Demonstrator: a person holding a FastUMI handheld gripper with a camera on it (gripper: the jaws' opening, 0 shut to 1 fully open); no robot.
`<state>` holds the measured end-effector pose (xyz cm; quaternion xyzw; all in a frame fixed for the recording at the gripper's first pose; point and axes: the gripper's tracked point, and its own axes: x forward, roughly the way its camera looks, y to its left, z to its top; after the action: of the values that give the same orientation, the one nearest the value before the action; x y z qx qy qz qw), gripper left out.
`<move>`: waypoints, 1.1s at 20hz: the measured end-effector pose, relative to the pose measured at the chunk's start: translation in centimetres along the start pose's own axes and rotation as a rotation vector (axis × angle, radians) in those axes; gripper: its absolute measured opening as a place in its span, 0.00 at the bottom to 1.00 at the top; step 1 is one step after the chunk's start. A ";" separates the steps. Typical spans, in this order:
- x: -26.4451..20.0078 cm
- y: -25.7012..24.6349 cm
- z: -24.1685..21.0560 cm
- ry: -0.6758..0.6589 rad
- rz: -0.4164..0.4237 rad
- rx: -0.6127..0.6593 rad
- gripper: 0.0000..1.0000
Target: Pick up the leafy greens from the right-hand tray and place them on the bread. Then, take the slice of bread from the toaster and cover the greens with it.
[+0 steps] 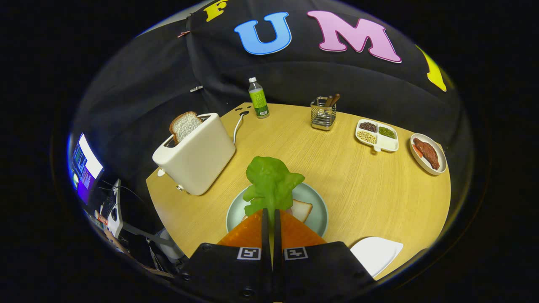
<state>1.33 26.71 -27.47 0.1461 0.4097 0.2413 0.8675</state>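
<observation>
My gripper (271, 211) is shut on the leafy greens (271, 183), which stick up and forward from its orange fingers (248, 233). The greens hang over a pale green plate (319, 210) that lies just ahead of the fingers. On that plate lies a slice of bread (302, 209), mostly hidden behind the greens and the fingers. To the left beyond the plate stands a cream toaster (198, 158) with a second bread slice (184, 125) poking out of its slot. A white tray (376, 253) lies to the right of the fingers, near the table's front edge.
Along the far side of the round wooden table (370, 189) stand a green-labelled bottle (258, 98), a wire utensil holder (323, 112), a divided dish of beans (377, 135) and a plate with meat (428, 153). The toaster's cord (238, 124) runs back. A lit screen (86, 166) stands off the table at left.
</observation>
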 end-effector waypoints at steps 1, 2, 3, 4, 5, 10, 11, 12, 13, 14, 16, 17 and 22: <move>0.5 0.0 0.0 0.003 -0.011 -0.005 0.06; 1.3 -0.1 -0.1 0.008 -0.025 -0.006 0.05; 1.7 -0.1 -0.3 0.013 -0.038 0.000 0.06; 2.3 -0.3 -0.7 0.023 -0.055 0.003 0.08; 2.6 -0.5 -0.8 0.032 -0.067 0.008 0.11; 3.4 -1.1 -0.7 0.036 -0.118 0.019 1.00; 3.2 -1.1 -0.7 0.023 -0.125 0.022 1.00; 3.0 -0.7 -0.3 0.012 -0.123 0.031 0.98; 2.5 -0.3 0.3 -0.005 -0.120 0.045 0.98; 2.0 0.2 1.1 -0.026 -0.110 0.056 0.98; 0.7 1.0 3.2 -0.078 -0.100 0.057 0.97; 0.1 1.6 4.5 -0.109 -0.093 0.051 0.97; -2.6 6.6 12.4 -0.257 -0.038 -0.028 0.98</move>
<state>7.57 30.14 -15.12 0.1560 0.2947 0.2099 0.9191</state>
